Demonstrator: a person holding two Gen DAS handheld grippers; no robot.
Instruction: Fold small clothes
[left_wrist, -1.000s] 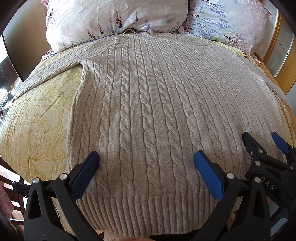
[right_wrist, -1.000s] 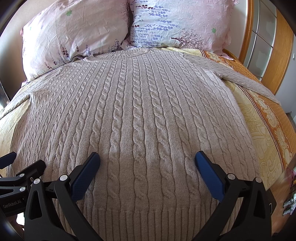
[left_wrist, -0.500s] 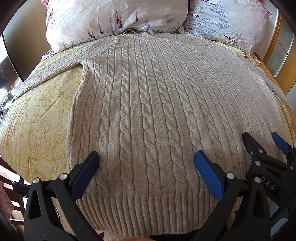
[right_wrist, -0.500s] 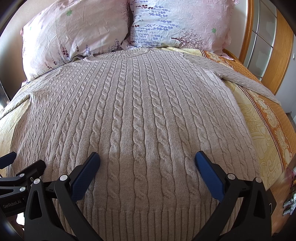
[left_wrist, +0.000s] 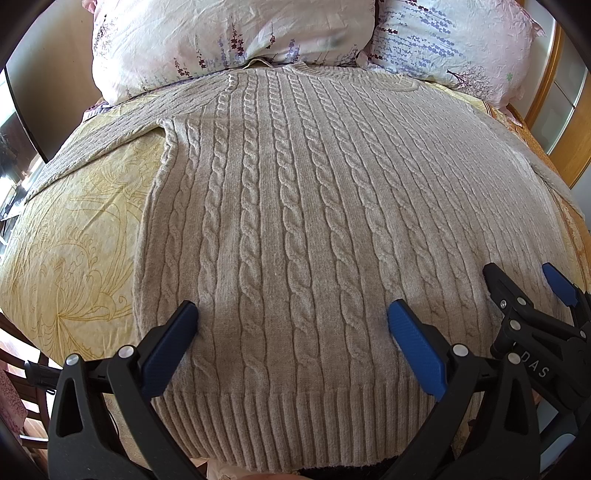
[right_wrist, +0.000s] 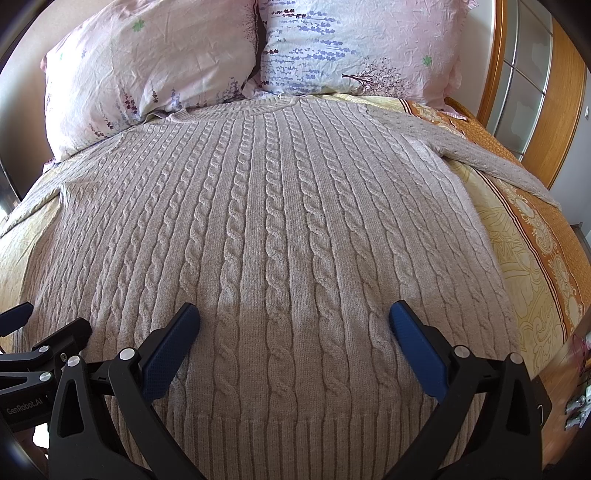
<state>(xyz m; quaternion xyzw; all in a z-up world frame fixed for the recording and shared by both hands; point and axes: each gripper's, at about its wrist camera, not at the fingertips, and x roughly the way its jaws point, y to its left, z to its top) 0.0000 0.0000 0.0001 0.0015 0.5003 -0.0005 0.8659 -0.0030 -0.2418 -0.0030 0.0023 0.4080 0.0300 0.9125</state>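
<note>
The work surface is a bed covered with a yellow floral bedspread (left_wrist: 74, 236), which carries an orange patterned border (right_wrist: 546, 258) along its right side. Two floral pillows lie side by side at the head of the bed: a pale pink pillow (right_wrist: 147, 70) on the left and a blue-flowered pillow (right_wrist: 351, 48) on the right. A wooden-framed wardrobe door (right_wrist: 535, 81) stands beyond the right edge of the bed. The beige cable-knit sweater (left_wrist: 306, 221) lies flat and face up on the bedspread, unfolded, with its neckline touching the lower edges of the pillows and its ribbed hem (left_wrist: 295, 424) nearest to me. Its left sleeve (left_wrist: 99, 147) extends out diagonally over the bedspread; its right sleeve (right_wrist: 495, 162) runs out toward the orange border. I hold my left gripper (left_wrist: 291, 321) over the lower left part of the sweater body, just above the hem, with its blue-padded jaws spread wide and nothing between them. I hold my right gripper (right_wrist: 295, 321) just beside it over the lower right part, jaws likewise spread wide and empty. Whether the fingertips (right_wrist: 184, 325) touch the knit or hover just above it cannot be determined from these views, though each gripper casts a shadow on the fabric directly beneath.
</note>
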